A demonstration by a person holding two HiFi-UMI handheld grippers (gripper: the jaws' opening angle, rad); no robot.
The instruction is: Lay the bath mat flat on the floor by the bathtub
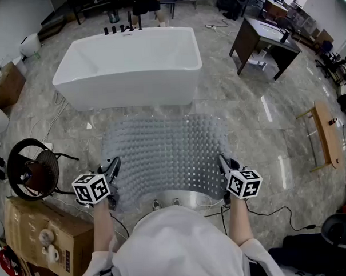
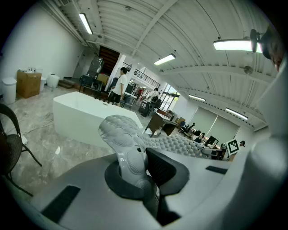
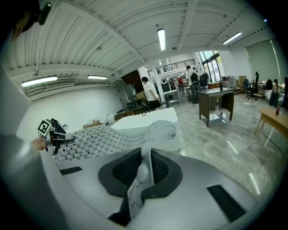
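Now, left gripper (image 1: 113, 164), right gripper (image 1: 223, 160) clamp bath mat (image 1: 165, 149), probably corners.

Cardboard box (image 1: 47, 236) at near left; dark desk (image 1: 262, 40) and wooden bench (image 1: 327, 132) at right.

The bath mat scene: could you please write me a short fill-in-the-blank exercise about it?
The bobbled translucent grey bath mat spreads between the person and the white ____.
The left gripper and right gripper each clamp one mat corner in their ____.
The brown cardboard box sits on the person's ____ side.
Missing: bathtub; jaws; left.
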